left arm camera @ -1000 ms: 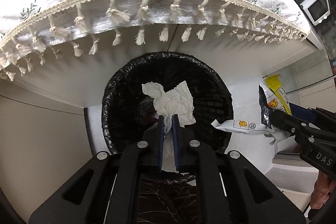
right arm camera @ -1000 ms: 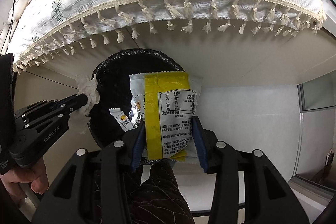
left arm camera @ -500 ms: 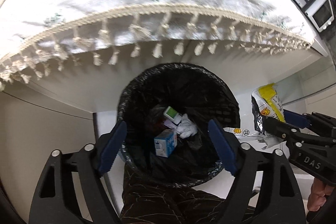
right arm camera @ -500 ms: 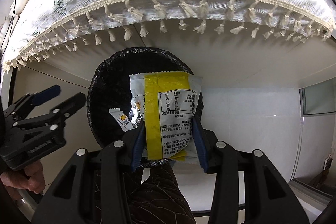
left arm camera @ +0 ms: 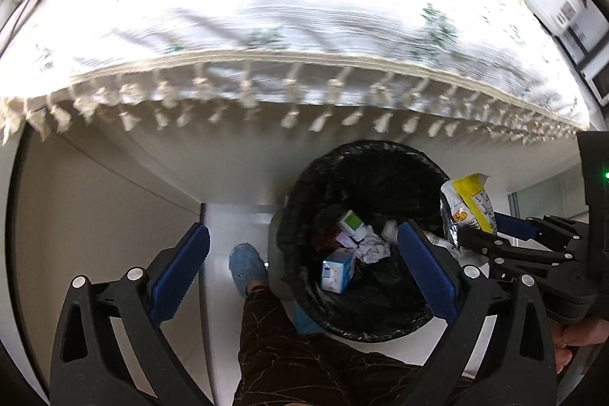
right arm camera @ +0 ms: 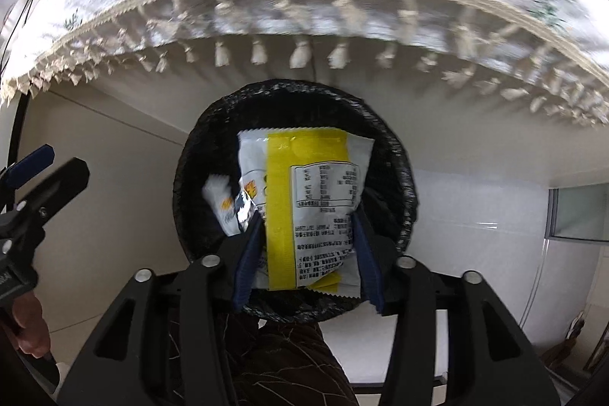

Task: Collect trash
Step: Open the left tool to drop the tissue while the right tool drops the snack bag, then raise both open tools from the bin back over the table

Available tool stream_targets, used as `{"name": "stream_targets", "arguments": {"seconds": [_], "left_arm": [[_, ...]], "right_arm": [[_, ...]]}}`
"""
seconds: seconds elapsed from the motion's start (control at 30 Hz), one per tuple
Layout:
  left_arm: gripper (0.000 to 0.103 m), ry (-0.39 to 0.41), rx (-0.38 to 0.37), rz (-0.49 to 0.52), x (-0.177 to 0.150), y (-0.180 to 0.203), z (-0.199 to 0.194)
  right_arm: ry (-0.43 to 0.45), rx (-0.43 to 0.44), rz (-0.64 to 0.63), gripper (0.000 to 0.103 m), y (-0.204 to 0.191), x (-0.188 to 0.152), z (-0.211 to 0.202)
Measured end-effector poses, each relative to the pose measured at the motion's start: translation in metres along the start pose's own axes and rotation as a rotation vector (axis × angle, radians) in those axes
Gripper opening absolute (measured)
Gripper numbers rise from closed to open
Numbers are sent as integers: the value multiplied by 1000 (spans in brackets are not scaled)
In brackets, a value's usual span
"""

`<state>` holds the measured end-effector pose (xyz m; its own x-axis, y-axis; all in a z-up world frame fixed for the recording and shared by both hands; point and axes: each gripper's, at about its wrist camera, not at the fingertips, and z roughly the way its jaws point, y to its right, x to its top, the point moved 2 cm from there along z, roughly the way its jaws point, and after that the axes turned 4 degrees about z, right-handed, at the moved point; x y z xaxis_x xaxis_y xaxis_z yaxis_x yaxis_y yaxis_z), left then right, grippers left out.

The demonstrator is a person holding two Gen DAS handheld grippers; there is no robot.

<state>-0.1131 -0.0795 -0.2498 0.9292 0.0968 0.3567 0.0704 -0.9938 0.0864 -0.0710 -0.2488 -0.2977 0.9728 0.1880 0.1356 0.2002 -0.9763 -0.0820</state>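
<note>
Bin [left arm camera: 365,324] sat on the floor just past the cloth [left arm camera: 289,25] fringe, liner already holding a carton [left arm camera: 337,271], a crumpled tissue [left arm camera: 371,250] and a few other scraps, so I judged part of the collecting done. Yellow packet [right arm camera: 304,212] was not in yet; I had it hanging straight over the bin mouth. Right gripper [right arm camera: 308,253] pointed down at the bin, jaws easing apart with the packet between them. Left gripper [left arm camera: 300,273] sat off to the bin's side, angled steeply down, jaws opening to full width, nothing in them. Whether the cloth held more trash, I couldn't tell.
</note>
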Motion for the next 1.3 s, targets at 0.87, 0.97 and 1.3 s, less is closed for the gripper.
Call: {"name": "stream_targets", "arguments": {"seconds": [0.87, 0.97, 1.3], "left_arm": [[97, 30, -21, -42, 68, -29, -75], [97, 66, -6, -42, 84, -32, -88], [97, 131, -28, -50, 151, -50, -124]], "right_arm": [[211, 26, -67, 95, -25, 53, -134], [263, 24, -60, 95, -29, 67, -155], [377, 33, -40, 95, -34, 123, -209]]}}
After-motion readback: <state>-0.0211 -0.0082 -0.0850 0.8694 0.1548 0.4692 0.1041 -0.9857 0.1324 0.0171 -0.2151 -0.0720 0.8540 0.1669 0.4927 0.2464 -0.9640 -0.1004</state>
